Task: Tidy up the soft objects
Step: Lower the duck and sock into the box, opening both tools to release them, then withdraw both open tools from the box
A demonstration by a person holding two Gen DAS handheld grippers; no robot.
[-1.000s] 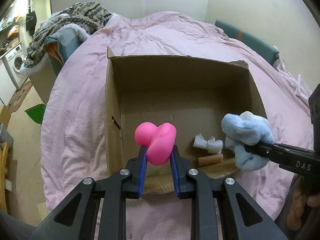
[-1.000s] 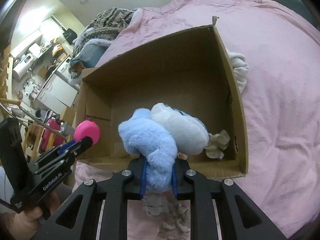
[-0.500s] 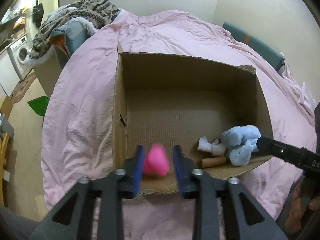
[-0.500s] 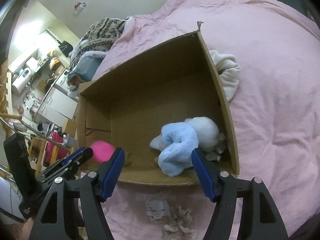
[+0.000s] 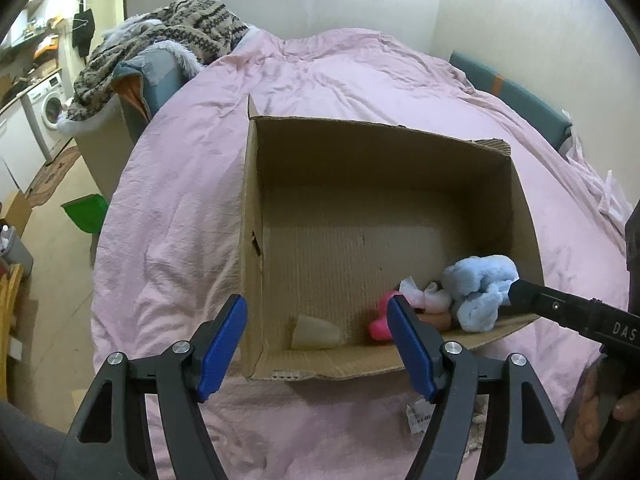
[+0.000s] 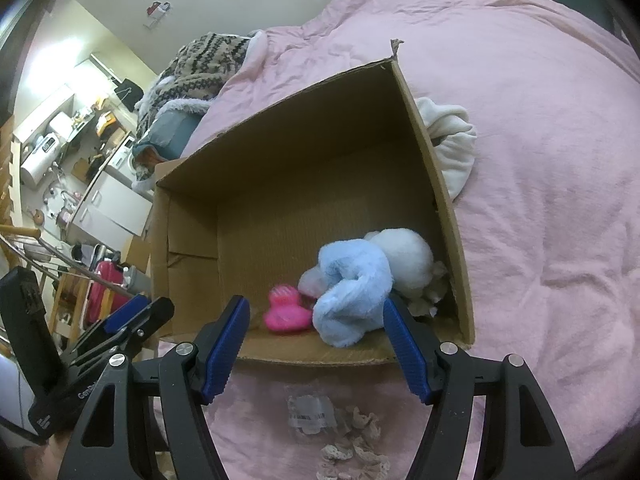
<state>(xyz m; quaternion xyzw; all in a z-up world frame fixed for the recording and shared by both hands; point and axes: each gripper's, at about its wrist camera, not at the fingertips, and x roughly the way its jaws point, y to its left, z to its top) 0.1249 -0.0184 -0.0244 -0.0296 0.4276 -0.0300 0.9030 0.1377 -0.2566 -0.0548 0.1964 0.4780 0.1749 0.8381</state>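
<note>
An open cardboard box [image 5: 256,184] [image 6: 436,152] sits on a pink bedspread. Inside it at the near right lie a pink rubber duck [image 6: 286,312] [image 5: 380,326], a light blue plush [image 6: 352,296] [image 5: 478,290] and a white plush [image 6: 408,258]. My left gripper [image 5: 316,344] is open and empty above the box's near edge. My right gripper [image 6: 316,344] is open and empty, just in front of the blue plush. Each gripper also shows in the other's view, the right one [image 5: 560,312] and the left one [image 6: 132,320].
A white garment [image 6: 452,140] lies on the bed beside the box's right wall. A plastic tag and lace scrap [image 6: 344,436] lie on the bedspread [image 5: 168,216] in front of the box. A patterned blanket pile [image 5: 160,52] lies at the bed's far left. A small beige piece [image 5: 314,334] lies on the box floor.
Both grippers opened. The pink duck dropped from my left gripper and the blue and white plush from my right gripper into the box. Both grippers drew back a little.
</note>
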